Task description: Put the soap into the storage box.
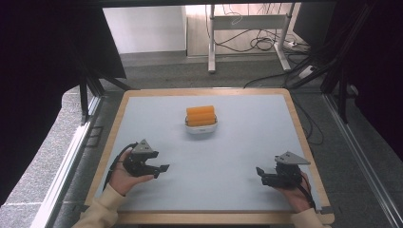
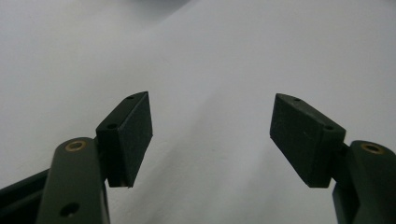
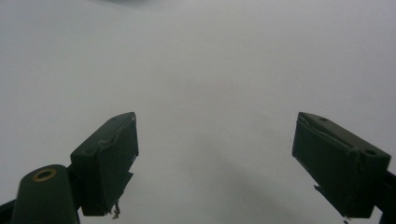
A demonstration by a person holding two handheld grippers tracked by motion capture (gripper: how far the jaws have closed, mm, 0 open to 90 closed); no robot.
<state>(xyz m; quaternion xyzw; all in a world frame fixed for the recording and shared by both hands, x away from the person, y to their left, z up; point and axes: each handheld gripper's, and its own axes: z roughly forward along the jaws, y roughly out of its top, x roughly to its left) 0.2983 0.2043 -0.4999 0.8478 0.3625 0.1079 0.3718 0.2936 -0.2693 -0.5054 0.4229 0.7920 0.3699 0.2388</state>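
Observation:
A small white dish (image 1: 201,127) holding orange cylinders (image 1: 200,114) stands at the middle back of the pale blue table top (image 1: 228,156). My left gripper (image 1: 160,169) rests low at the front left, held by a hand, well short of the dish. In the left gripper view its jaws stand wide apart over bare table, so the left gripper (image 2: 211,135) is open with nothing between them. My right gripper (image 1: 260,174) sits at the front right, pointing left. The right gripper view shows the right gripper (image 3: 215,163) open too, over bare surface.
A wooden rim (image 1: 304,137) frames the table. Beyond the far edge lie grey floor, a white desk frame (image 1: 247,33) and cables (image 1: 266,45). Dark curtains (image 1: 43,52) hang on both sides.

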